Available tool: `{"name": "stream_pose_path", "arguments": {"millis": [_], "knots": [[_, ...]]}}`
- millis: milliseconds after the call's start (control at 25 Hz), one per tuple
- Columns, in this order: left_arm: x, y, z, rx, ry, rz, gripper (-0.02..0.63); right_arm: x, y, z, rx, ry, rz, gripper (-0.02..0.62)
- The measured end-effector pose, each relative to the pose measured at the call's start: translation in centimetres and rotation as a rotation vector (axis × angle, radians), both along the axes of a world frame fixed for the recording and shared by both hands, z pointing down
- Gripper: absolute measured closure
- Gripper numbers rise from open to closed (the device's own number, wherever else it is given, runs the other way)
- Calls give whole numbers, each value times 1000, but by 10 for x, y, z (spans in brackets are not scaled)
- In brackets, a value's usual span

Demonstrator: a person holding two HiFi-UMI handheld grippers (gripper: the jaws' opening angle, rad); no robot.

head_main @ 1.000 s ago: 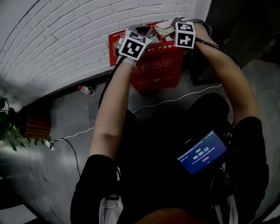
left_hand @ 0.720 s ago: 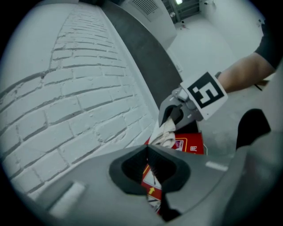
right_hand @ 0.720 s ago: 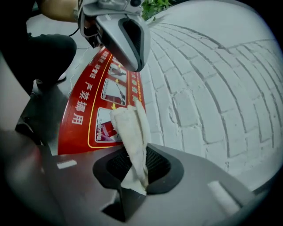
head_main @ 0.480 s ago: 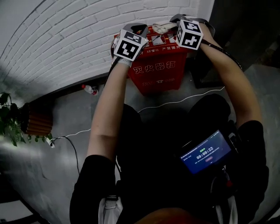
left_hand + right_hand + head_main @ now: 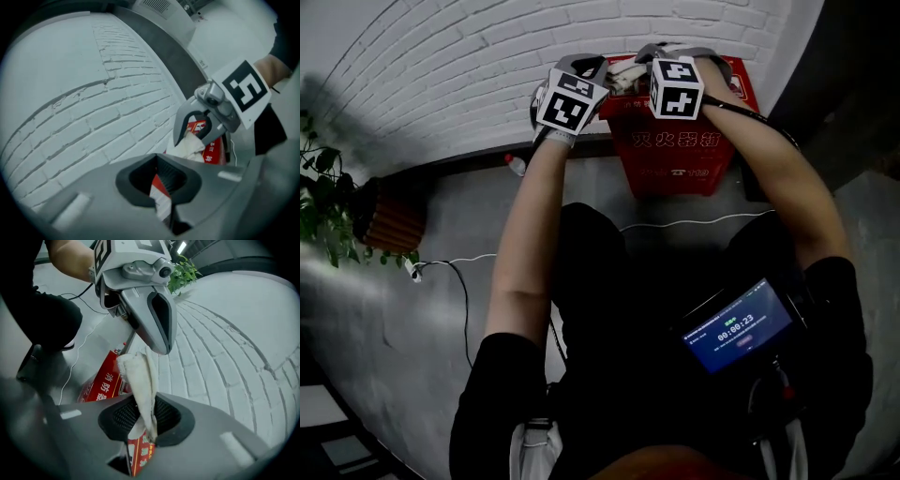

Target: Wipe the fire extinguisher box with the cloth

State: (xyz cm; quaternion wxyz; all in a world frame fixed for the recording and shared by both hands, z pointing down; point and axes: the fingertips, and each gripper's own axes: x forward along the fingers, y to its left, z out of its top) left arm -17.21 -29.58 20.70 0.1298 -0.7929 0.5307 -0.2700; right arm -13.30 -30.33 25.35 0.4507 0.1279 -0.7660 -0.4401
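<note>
A white brick wall (image 5: 441,75) fills the back, with grey floor (image 5: 441,253) below it. The red box (image 5: 675,159) stands on that floor against the wall, so its top and front are the faces within reach. Both arms stretch out over its top left edge. The right gripper (image 5: 649,54) has its fingers clamped on the cloth (image 5: 623,73), which hangs in a loose fold above the lid, ready, I judge, to be dragged across. The left gripper (image 5: 586,64) hovers just beside it, fingers closed with nothing between them, probably to steady or spread the cloth. A plant (image 5: 323,197), a white cable (image 5: 675,223) and a bottle (image 5: 516,164) lie well apart. Only the wall limits the stroke.
</note>
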Motion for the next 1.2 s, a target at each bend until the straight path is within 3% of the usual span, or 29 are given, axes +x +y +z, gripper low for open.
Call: {"name": "stream_pose_path", "arguments": {"millis": [200,480,880,1200], "knots": [[-25,9,15,-39,7,-31,603,-33,13,30,-8,93,-49,518],[-3,0,31,-43,-6,36,603,-24,16,52,-52,146,-68,518],[40,-17,56,-99,-35,75,603,26,2,54,-50,129,-13,518],[96,-27,55,-90,-103,136,603,86,-14,51,-51,125,65,518]]}}
